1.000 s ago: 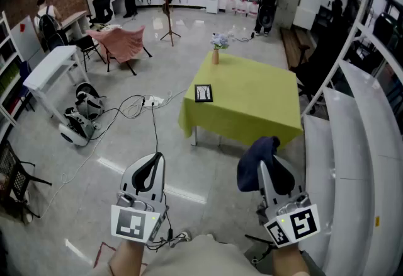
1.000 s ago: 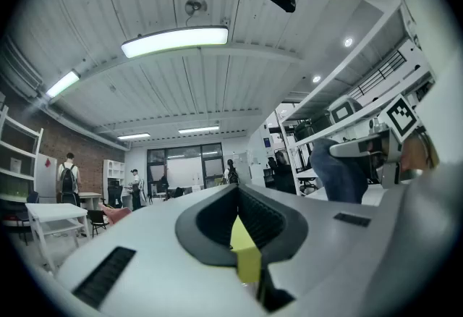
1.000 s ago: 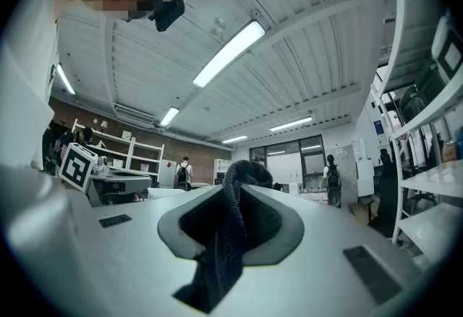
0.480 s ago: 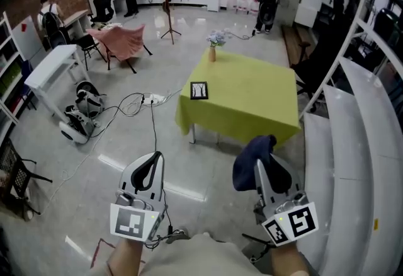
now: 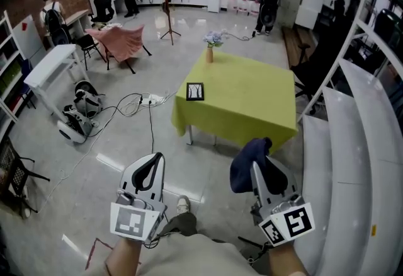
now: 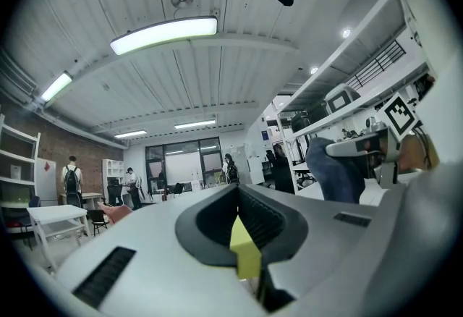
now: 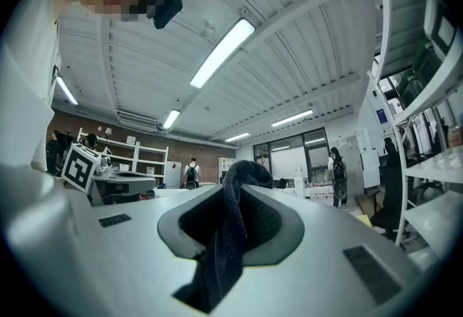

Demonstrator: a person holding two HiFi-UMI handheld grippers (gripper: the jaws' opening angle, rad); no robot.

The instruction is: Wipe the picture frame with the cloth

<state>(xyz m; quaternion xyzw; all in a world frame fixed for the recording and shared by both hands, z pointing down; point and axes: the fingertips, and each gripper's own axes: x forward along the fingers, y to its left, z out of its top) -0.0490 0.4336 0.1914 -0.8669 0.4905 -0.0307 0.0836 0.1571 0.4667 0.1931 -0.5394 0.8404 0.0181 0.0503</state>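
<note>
The picture frame [image 5: 195, 91] is small and dark and lies flat near the left edge of a yellow-green table [image 5: 252, 101] some way ahead of me. My right gripper [image 5: 254, 165] is shut on a dark blue cloth [image 5: 246, 162], which bunches over its tips and hangs down between the jaws [image 7: 226, 236]. My left gripper [image 5: 148, 169] is shut with nothing in it; in the left gripper view its jaws [image 6: 237, 200] meet. Both grippers are held low over the floor, short of the table. The cloth [image 6: 335, 172] also shows in the left gripper view.
A vase of flowers [image 5: 210, 46] stands at the table's far corner. Cables and a power strip [image 5: 150, 102] lie on the floor left of the table, beyond them white devices [image 5: 79, 118] and a white desk [image 5: 51, 68]. White shelving [image 5: 356, 142] runs along my right. People stand at the back.
The table and frame have come a little nearer and shifted left in the head view. A foot now shows at the bottom. Both grippers keep their pose and the cloth stays held.
</note>
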